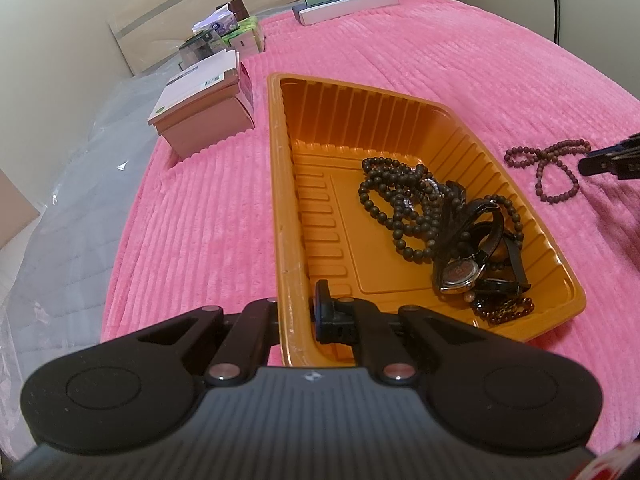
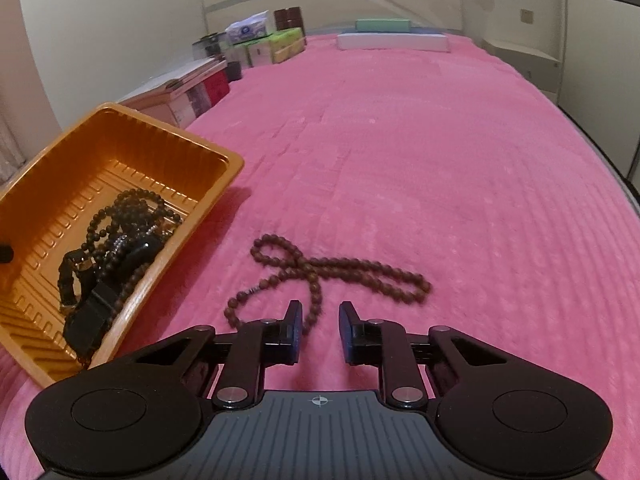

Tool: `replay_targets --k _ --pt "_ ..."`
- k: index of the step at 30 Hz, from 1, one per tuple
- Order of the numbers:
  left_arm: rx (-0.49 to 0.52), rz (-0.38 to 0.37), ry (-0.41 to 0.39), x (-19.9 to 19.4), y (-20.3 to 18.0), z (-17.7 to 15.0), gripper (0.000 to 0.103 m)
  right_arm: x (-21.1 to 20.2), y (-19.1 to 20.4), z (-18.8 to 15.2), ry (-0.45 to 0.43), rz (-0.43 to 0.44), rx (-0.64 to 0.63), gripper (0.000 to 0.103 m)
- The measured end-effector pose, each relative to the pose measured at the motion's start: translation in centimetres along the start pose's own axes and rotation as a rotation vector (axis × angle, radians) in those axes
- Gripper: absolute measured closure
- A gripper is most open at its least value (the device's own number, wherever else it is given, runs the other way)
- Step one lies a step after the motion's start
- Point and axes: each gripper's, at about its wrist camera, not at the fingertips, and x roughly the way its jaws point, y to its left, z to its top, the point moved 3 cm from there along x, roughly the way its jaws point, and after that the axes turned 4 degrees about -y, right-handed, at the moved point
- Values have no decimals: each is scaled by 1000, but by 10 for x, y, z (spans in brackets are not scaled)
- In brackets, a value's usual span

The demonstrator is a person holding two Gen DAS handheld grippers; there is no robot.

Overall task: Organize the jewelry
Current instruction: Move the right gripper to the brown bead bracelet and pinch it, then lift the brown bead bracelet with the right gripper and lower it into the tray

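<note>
An orange plastic tray (image 1: 276, 160) rests on a pink blanket and holds dark bead strings (image 1: 400, 208) and a black-strapped watch (image 1: 460, 276). My left gripper (image 1: 298, 304) is shut on the tray's near wall, one finger inside and one outside. A reddish-brown bead necklace (image 2: 340, 268) lies looped on the blanket to the right of the tray (image 2: 230, 160). My right gripper (image 2: 319, 312) hangs low over the necklace's near end. It is open, with one strand running between the fingertips and the pads not touching it. Its tip (image 1: 608, 160) enters the left wrist view from the right.
A pinkish cardboard box (image 1: 200, 120) stands just left of the tray. Further boxes and tissue packs (image 2: 264, 44) line the far left edge of the bed. Flat white and green boxes (image 2: 392, 36) lie at the far end. The pink blanket (image 2: 440, 160) stretches wide to the right.
</note>
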Motion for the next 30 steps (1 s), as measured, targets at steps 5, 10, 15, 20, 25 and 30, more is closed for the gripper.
replay_targets --k 5,10,15,20,25,30 --pt "0 1 1 0 0 0 100 24 3 6 34 -13 -23 83" --pt "-3 0 5 2 1 -1 100 35 4 5 62 -24 -40 96" --pt "1 1 2 2 1 -1 100 -3 8 11 16 -11 -70 96" --pt "3 3 -1 1 -1 -2 100 -59 7 24 -53 -69 -205 96" --pt "6 3 -1 1 -3 -1 100 -109 2 53 -144 -144 -322 96" --pt "11 5 -2 0 -3 0 99 -145 3 81 -213 -181 -415 96"
